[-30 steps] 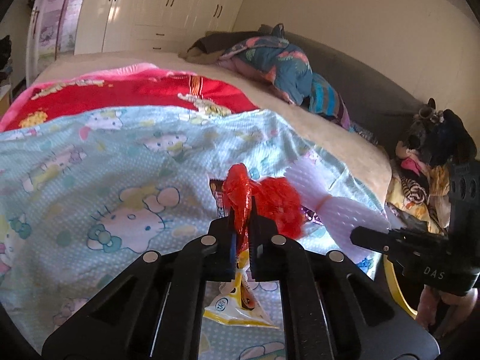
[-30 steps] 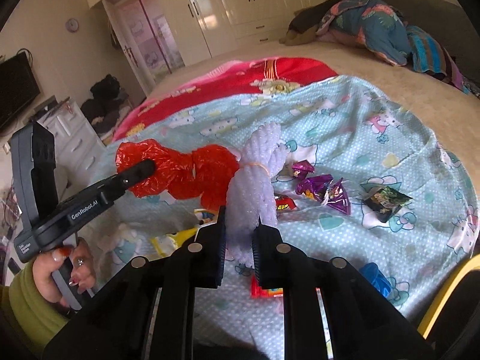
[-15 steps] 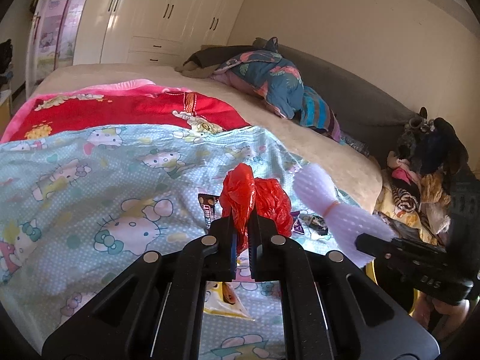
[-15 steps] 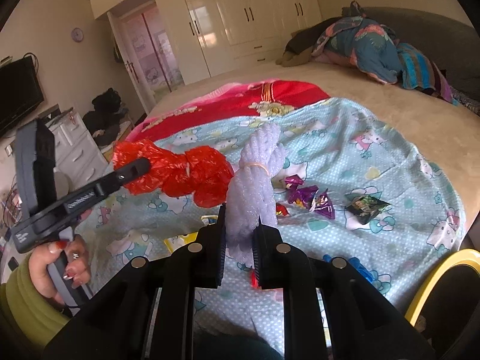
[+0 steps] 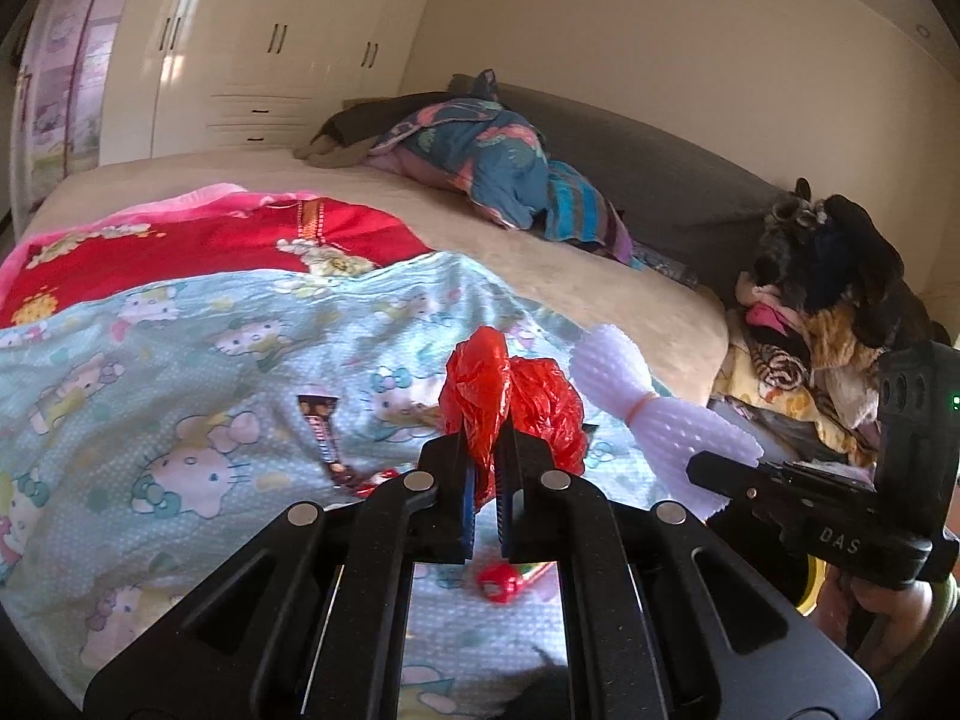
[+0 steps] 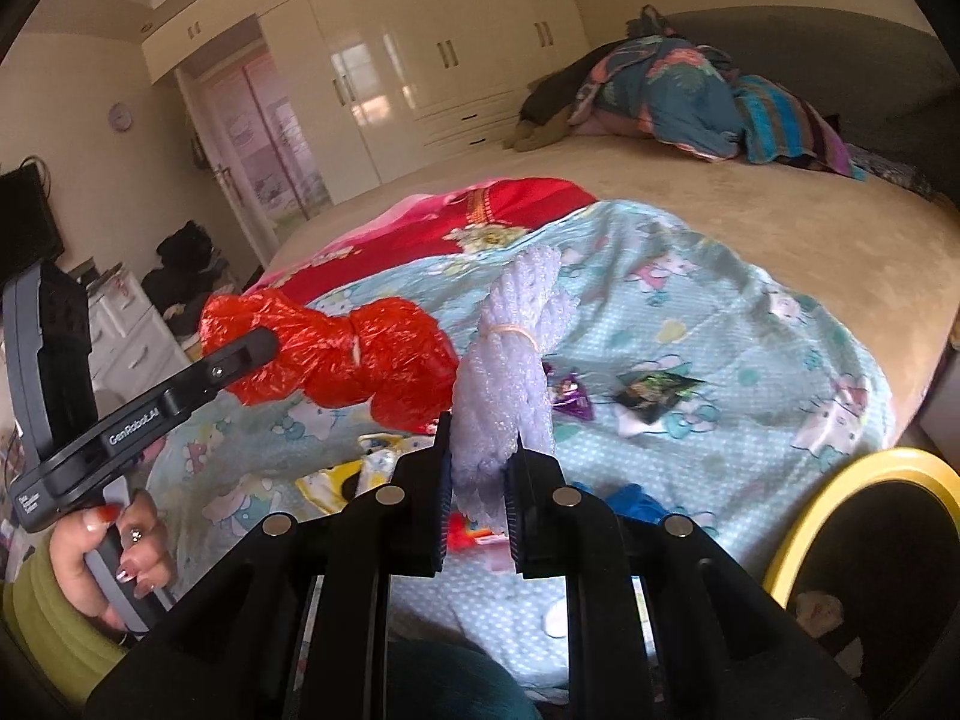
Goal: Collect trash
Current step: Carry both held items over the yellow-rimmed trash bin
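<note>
My left gripper (image 5: pixel 485 450) is shut on a crumpled red plastic bag (image 5: pixel 504 396) and holds it above the bed; the bag also shows in the right wrist view (image 6: pixel 360 360). My right gripper (image 6: pixel 477 450) is shut on a bundle of white foam netting (image 6: pixel 510 360) tied with a rubber band, held up beside the red bag; it also shows in the left wrist view (image 5: pixel 654 414). Loose wrappers lie on the light blue cartoon blanket (image 6: pixel 750 324): a brown bar wrapper (image 5: pixel 324 438), a red wrapper (image 5: pixel 499 583), purple ones (image 6: pixel 570 396), a dark one (image 6: pixel 651 390) and a yellow one (image 6: pixel 336 474).
A yellow-rimmed bin (image 6: pixel 840 534) stands at the bed's near right edge. A red blanket (image 5: pixel 210 240) lies further up the bed, bedding (image 5: pixel 498 168) is piled at the head. Clothes and a plush toy (image 5: pixel 828 276) are heaped at the right. Wardrobes (image 6: pixel 420 60) line the far wall.
Both grippers have lifted higher with the red bag and the foam netting, so the wrappers on the blanket lie further below. The bin's rim shows more at the right.
</note>
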